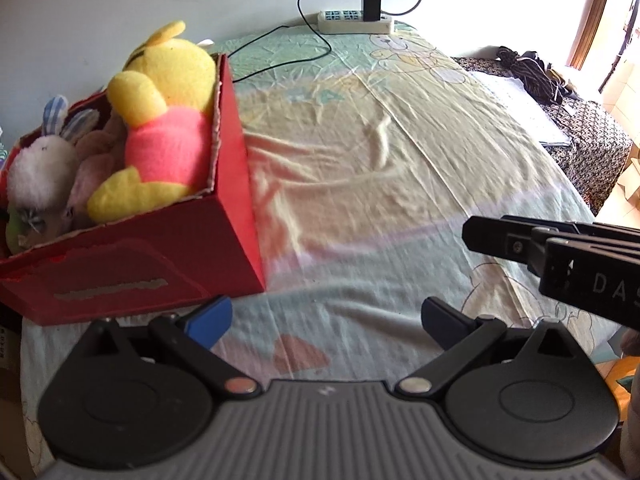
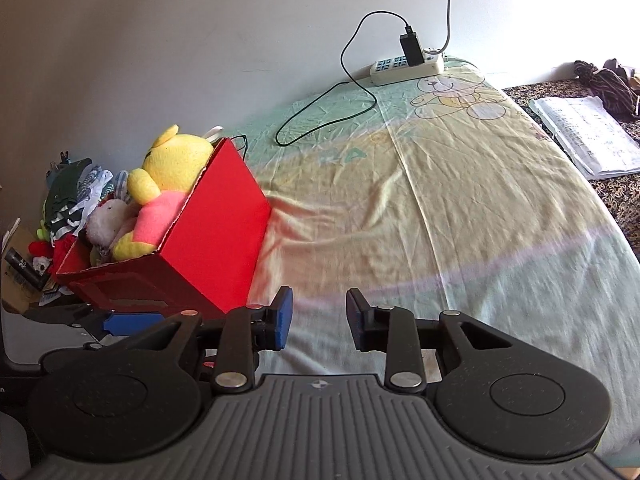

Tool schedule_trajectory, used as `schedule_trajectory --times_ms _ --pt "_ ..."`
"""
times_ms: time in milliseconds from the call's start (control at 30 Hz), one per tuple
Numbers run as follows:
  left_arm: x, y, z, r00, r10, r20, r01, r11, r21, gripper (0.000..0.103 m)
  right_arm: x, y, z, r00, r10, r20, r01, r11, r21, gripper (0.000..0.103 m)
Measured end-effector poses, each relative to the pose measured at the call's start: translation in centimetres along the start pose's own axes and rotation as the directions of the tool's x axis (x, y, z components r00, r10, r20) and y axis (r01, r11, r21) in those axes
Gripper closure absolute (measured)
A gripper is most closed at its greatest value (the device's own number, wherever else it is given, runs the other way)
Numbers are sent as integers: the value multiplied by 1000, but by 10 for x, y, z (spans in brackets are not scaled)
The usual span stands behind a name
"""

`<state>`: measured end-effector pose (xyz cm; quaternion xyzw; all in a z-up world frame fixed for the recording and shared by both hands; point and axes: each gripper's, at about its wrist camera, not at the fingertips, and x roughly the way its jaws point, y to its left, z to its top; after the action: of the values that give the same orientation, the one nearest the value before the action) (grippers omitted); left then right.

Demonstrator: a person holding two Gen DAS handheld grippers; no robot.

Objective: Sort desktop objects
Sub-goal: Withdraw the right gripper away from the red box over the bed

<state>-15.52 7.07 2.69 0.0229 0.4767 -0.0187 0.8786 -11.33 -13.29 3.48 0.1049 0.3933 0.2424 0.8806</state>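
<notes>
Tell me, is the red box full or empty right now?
Full. The red box is packed past its rim: a yellow bear sticks out on top, with a white plush rabbit beside it.

Wall: plain white, running behind the bed.
Bed sheet: pastel bear print, wrinkled.
Power strip: at 12 o'clock, against the wall.
Window: 2 o'clock, glaring daylight.

Plush toys in box (left); power strip behind, by wall.
</notes>
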Motion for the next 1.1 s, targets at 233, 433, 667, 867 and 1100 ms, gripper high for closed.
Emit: schedule_trajectory --times_ms 233,433,667,867,1100 --pt "3 1 -2 1000 3 -19 -4 1000 -11 2 8 -7 1 999 -32 -28 33 999 23 67" --pt "16 6 -5 996 -32 -80 28 999 -45 1 13 -6 1 998 -39 -50 40 999 25 67" --pt "24 7 -5 994 -37 -107 32 998 -55 1 18 -5 0 995 -78 -60 79 997 9 67" --pt "28 13 -7 992 -2 -123 -5 998 -59 1 26 0 2 993 -97 -68 97 995 6 66" --pt "25 27 -5 992 0 -129 -5 999 -37 1 30 13 6 991 -126 -48 127 992 27 61"
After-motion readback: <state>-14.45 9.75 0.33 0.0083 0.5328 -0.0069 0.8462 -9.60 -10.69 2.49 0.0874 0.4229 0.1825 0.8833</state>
